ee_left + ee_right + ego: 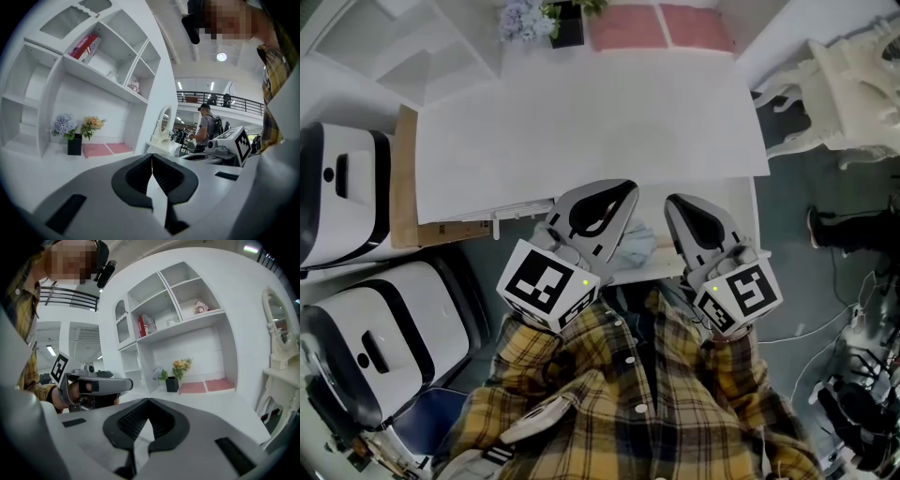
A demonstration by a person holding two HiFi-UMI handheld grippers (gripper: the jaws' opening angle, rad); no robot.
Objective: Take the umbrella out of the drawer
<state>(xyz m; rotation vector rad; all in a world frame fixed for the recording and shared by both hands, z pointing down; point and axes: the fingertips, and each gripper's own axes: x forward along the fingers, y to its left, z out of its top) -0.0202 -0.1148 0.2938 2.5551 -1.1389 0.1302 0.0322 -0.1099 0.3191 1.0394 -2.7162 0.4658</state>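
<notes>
Flowers (63, 125) fill black vase (74, 144); left gripper (151, 157) and right gripper (149, 400) closed, empty.

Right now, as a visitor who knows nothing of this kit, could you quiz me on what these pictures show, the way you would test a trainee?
1. True or false: the left gripper and the right gripper are both shut, with nothing between their jaws.
2. What stands at the back of the white desk, beside the pink mats?
A. a black vase of flowers
B. a laptop
C. a kettle
3. Fill in: the person's checked shirt is mainly ___.

Key: 1 true; 2 A; 3 yellow.
</notes>
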